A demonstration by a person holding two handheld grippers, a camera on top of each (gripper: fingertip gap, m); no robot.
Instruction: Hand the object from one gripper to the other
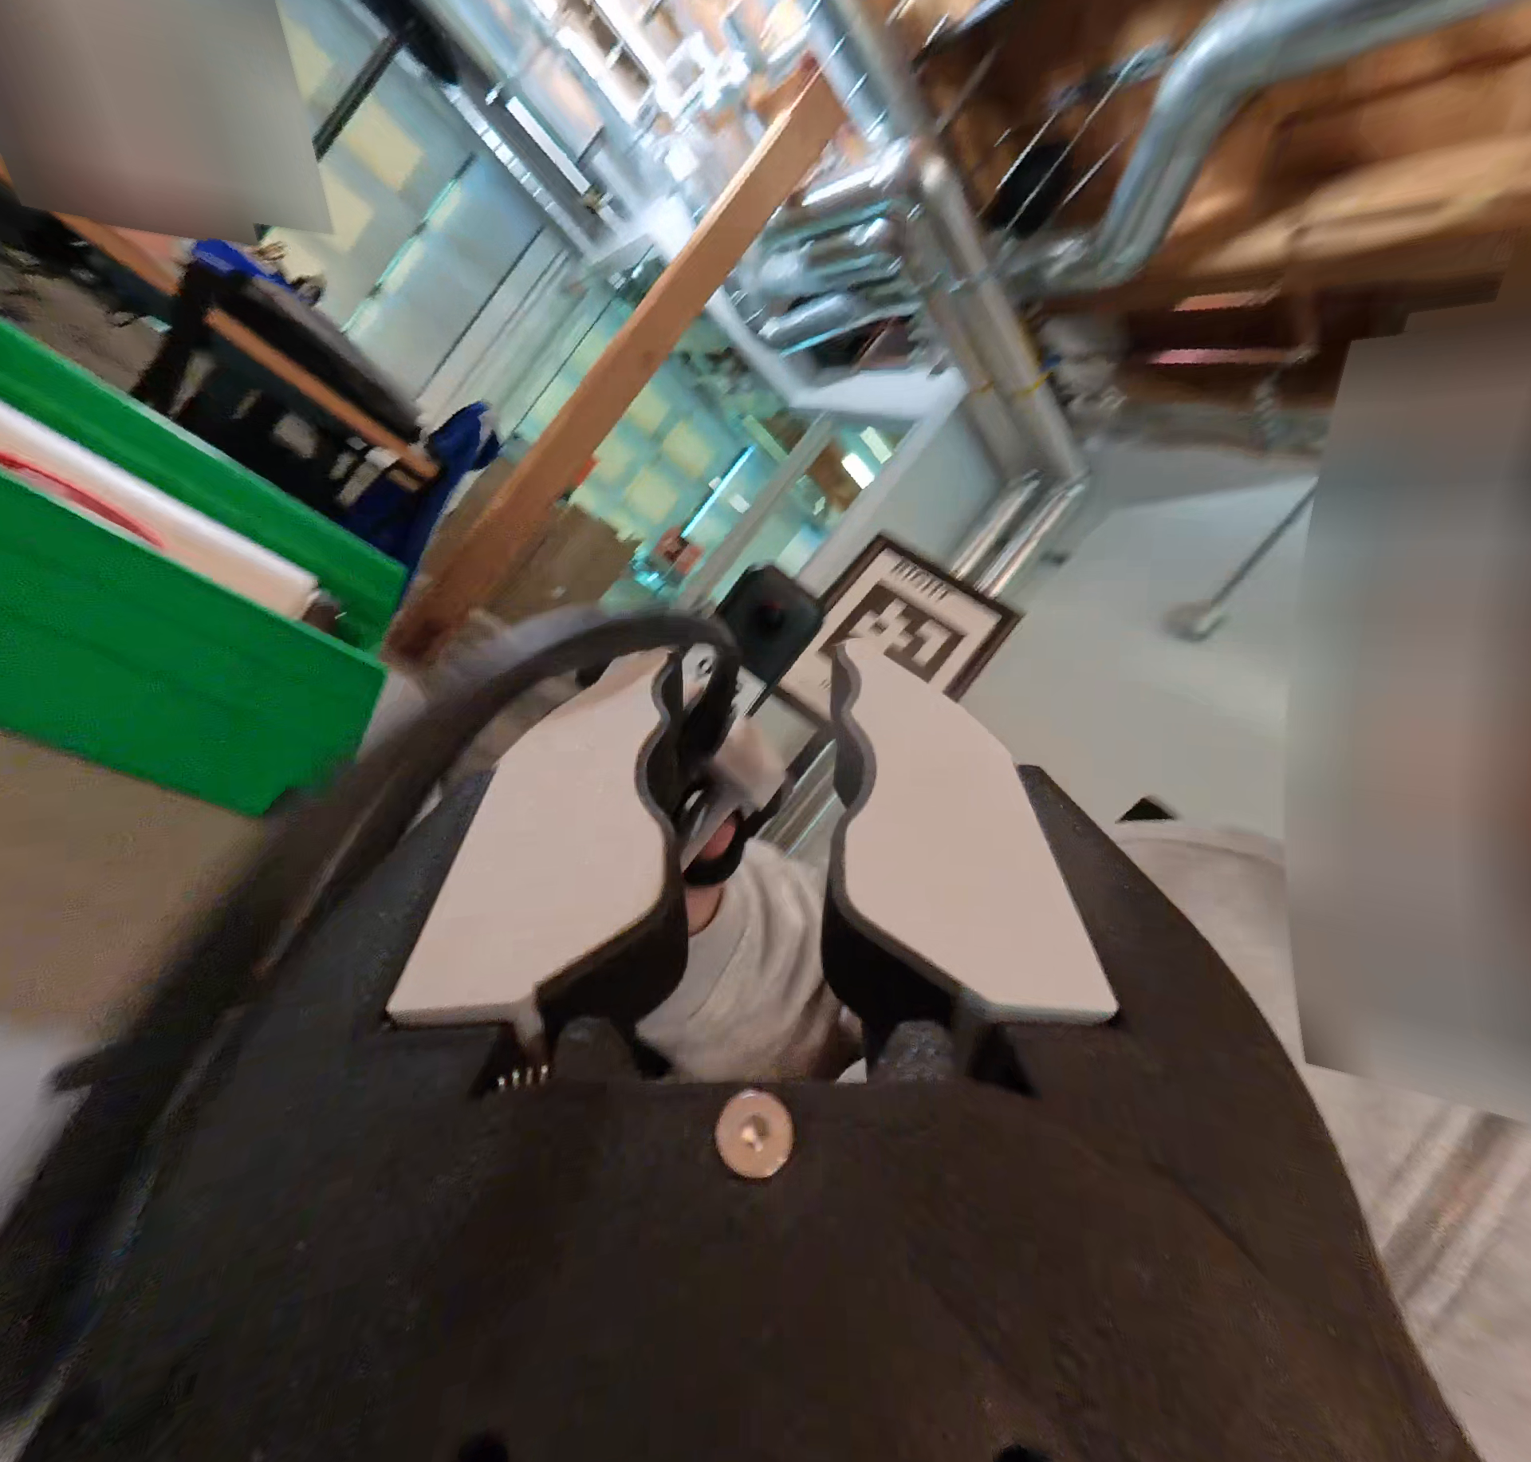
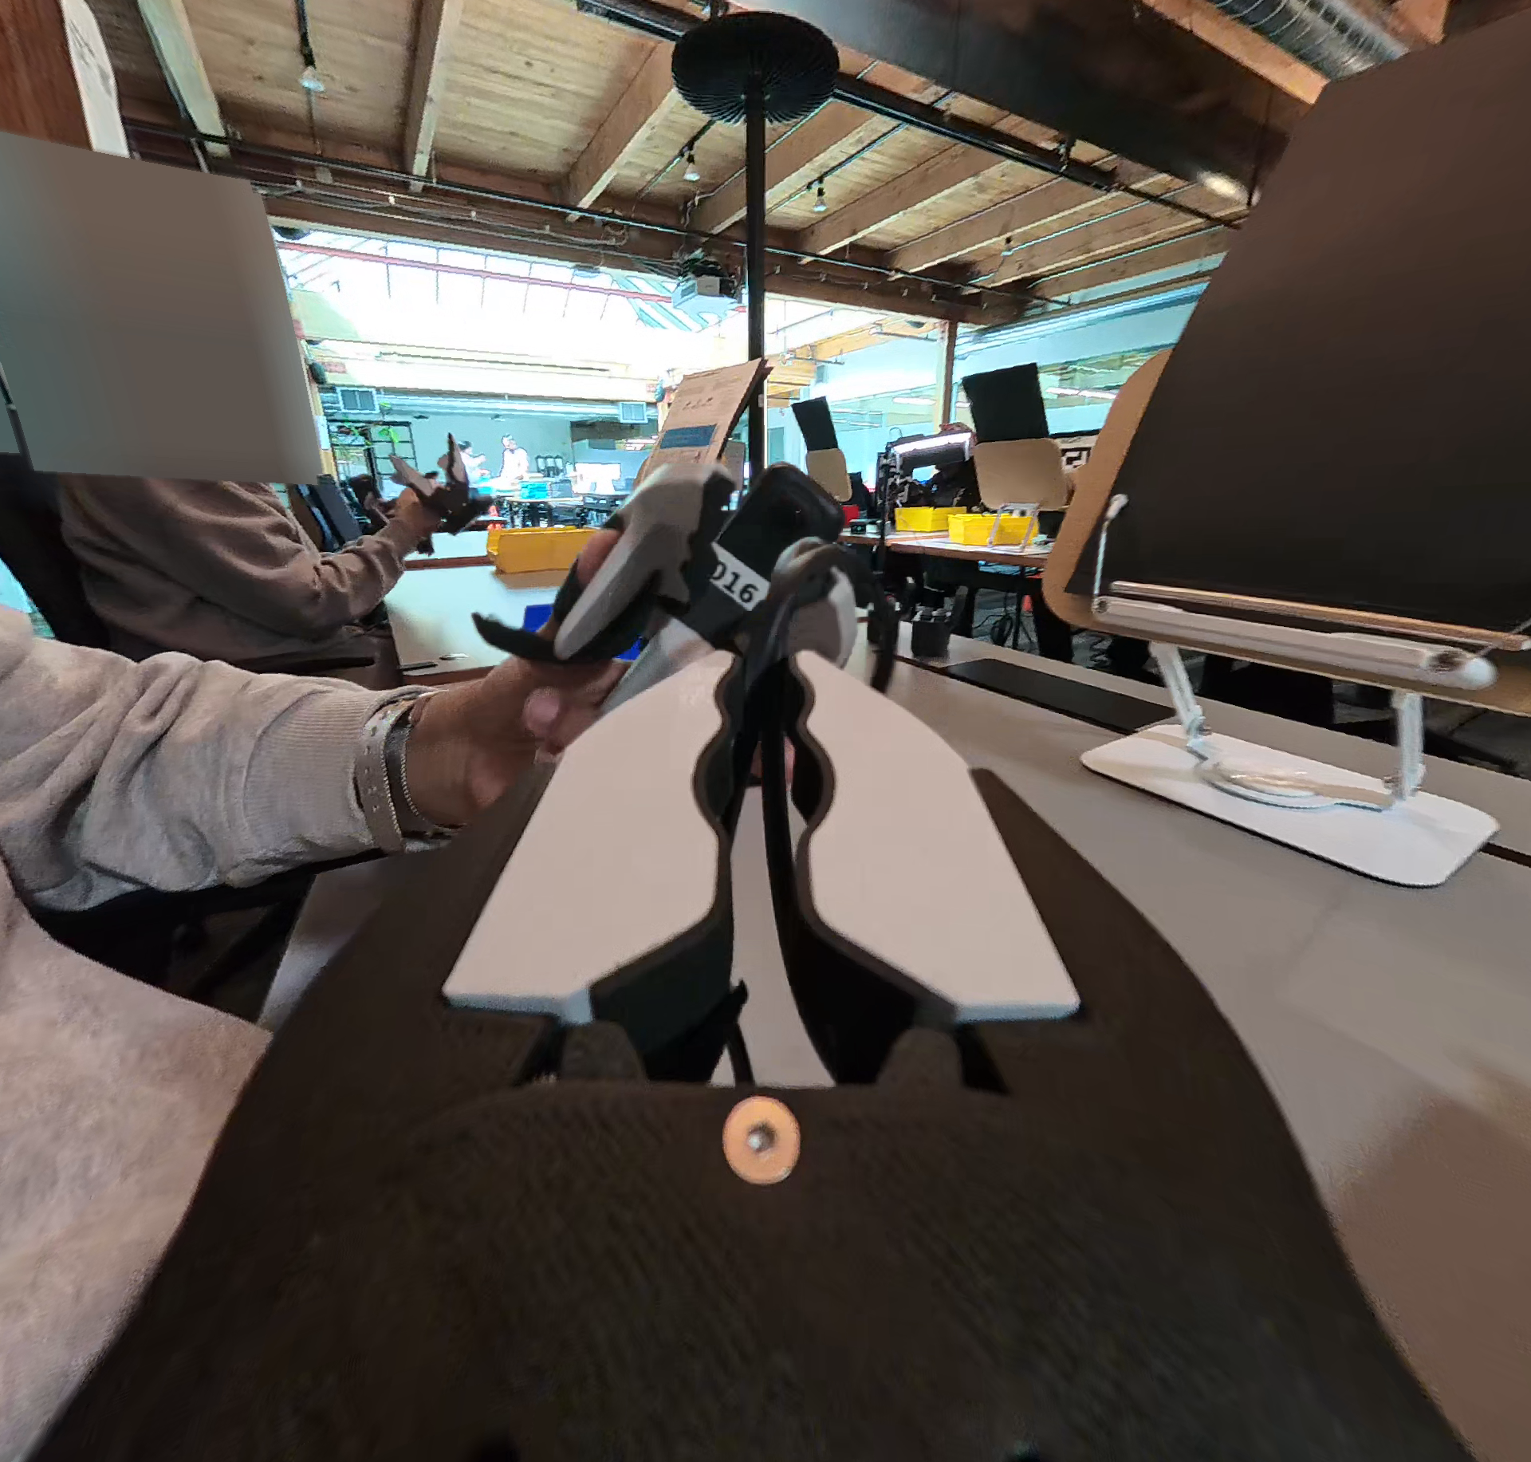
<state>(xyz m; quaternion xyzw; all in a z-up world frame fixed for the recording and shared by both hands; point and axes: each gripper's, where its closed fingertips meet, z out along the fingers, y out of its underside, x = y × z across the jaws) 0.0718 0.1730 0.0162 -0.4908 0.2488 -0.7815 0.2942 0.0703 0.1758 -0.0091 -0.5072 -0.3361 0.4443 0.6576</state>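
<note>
- Your right gripper (image 2: 770, 668) is clenched on the black cord (image 2: 775, 842), which runs straight up the narrow slot between its two fingers from 6 o'clock to 12 o'clock.
- Your left gripper (image 1: 754, 668) is released, jaws standing well apart. The cord (image 1: 596, 625) arcs in from 8 o'clock, passes over the tip of its left-hand finger and drops into the gap along that finger's inner edge.
- In the right wrist view, your left hand (image 2: 497, 726) comes in from 9 o'clock in a grey sleeve and holds the left gripper just beyond the right one's tips. The cord loops up between its spread fingers.
- The two grippers face each other nose to nose above the grey table (image 2: 1243, 966), joined only by the cord.
- A dark board leans on a white stand (image 2: 1292, 809) at 2 o'clock in the right wrist view. Green bins (image 1: 166, 635) sit at 9 o'clock in the blurred left wrist view.
</note>
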